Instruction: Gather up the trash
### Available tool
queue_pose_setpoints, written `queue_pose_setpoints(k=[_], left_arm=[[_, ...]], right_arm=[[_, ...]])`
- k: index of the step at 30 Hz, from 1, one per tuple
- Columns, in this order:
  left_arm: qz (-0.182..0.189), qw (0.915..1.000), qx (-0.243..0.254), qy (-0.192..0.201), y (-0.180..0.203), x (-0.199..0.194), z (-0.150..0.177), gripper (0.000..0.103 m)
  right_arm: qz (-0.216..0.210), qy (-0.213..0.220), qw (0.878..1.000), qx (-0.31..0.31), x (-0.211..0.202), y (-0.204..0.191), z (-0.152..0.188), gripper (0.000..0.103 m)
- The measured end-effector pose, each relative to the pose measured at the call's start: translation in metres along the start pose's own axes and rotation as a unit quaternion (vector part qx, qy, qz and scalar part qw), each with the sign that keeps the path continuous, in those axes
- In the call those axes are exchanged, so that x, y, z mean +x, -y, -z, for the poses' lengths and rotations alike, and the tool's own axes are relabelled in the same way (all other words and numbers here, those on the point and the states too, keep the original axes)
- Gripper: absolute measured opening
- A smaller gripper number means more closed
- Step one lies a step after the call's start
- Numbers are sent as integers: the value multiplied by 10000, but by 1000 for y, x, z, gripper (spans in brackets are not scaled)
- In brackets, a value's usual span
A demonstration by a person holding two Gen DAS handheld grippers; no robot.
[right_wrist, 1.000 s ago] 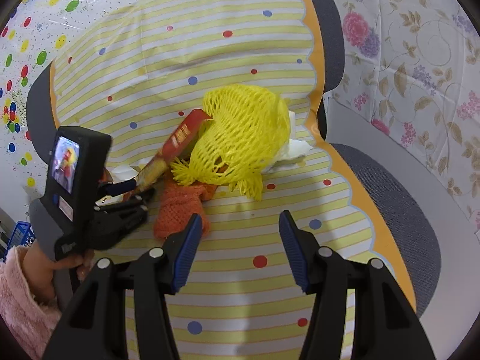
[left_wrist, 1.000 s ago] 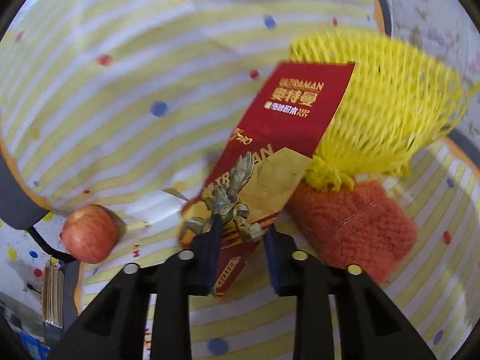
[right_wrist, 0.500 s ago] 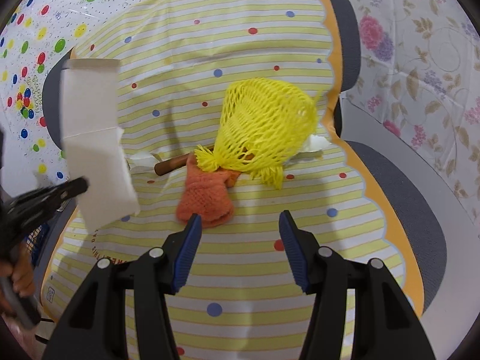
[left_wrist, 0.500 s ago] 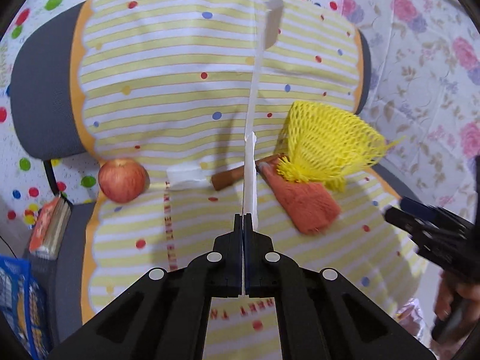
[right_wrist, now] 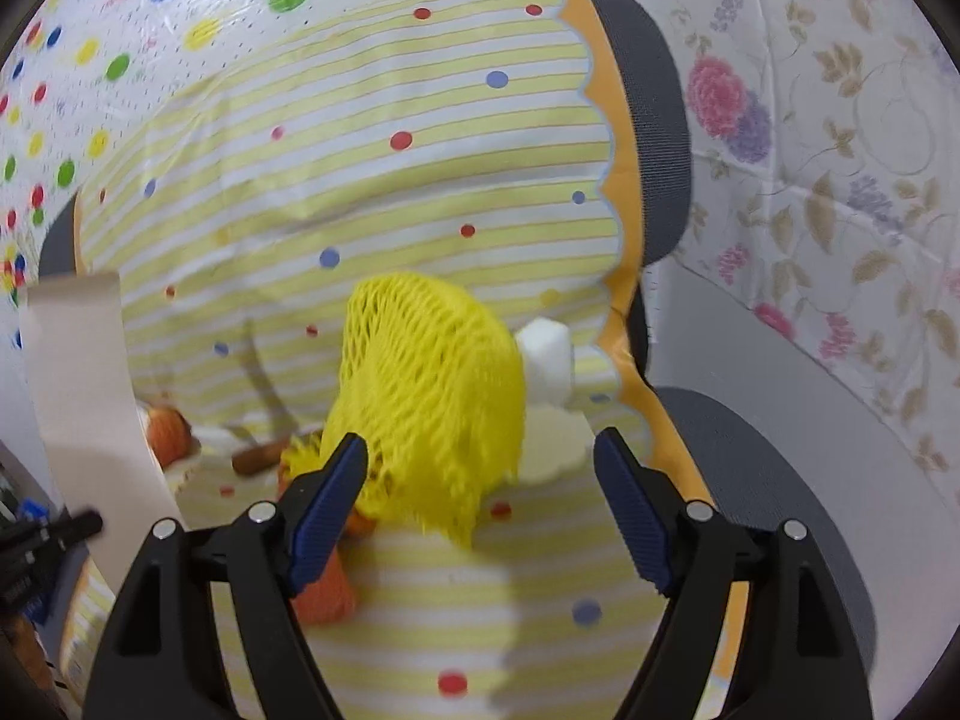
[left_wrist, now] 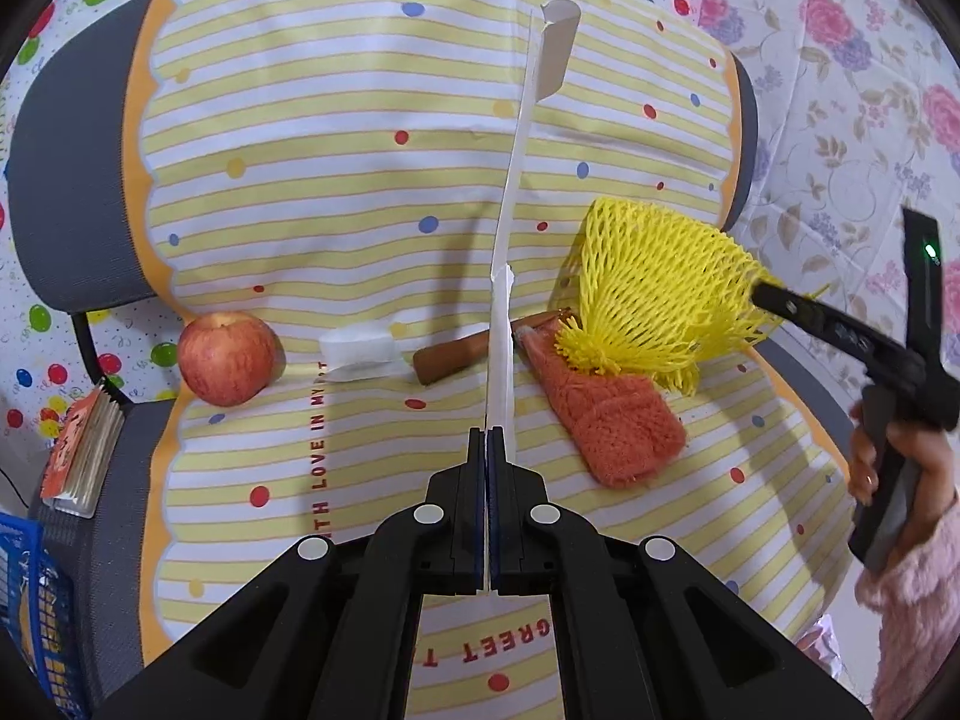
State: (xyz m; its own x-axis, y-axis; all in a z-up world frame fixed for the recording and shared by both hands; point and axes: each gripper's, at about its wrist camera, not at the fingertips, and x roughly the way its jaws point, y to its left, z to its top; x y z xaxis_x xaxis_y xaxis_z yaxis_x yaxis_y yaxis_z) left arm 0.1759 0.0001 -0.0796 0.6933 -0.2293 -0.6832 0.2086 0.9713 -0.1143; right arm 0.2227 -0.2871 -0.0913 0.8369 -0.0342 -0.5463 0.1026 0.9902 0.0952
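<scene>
My left gripper [left_wrist: 487,438] is shut on a flattened cardboard box [left_wrist: 510,228], seen edge-on and held above the chair; its pale back also shows in the right wrist view [right_wrist: 84,384]. My right gripper [right_wrist: 480,474] is open, its fingers on either side of a yellow foam fruit net [right_wrist: 426,402] lying on the seat. The net [left_wrist: 654,294] rests partly on an orange knitted piece [left_wrist: 606,420]. A brown sausage-like stick [left_wrist: 456,354] and a white tissue [left_wrist: 360,348] lie beside it. White crumpled paper [right_wrist: 546,360] sits behind the net.
A red apple [left_wrist: 225,357] rests on the seat at the left. The chair wears a yellow striped cover [left_wrist: 336,192]. A small book [left_wrist: 84,450] and a blue basket [left_wrist: 36,612] are at the far left. Floral cloth [right_wrist: 840,150] hangs at the right.
My left gripper closed on the box and lifted it off the seat, uncovering the brown stick. My right gripper moved in close around the yellow net.
</scene>
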Motion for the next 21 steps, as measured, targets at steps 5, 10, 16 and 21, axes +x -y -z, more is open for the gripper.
queue_pose_setpoints(k=[5,10,16,21], left_arm=[[-2,10000,-34,-64,1,5,-1,1],[-1,10000,-42,-54,2,-4,3,1],[87,9997,27,215,15,-39,9,1],[293,9983,163,472,31,-76,21,1]], right_arm=[[-190,-57,9997,-118,24,-6,-12,57],[-517,-126,9986,22,10,-16,-14,8],[-394,549,9975,-204,-92,-43,-24,7],[-307,733,9964,-298,-160,-53,-8,7]])
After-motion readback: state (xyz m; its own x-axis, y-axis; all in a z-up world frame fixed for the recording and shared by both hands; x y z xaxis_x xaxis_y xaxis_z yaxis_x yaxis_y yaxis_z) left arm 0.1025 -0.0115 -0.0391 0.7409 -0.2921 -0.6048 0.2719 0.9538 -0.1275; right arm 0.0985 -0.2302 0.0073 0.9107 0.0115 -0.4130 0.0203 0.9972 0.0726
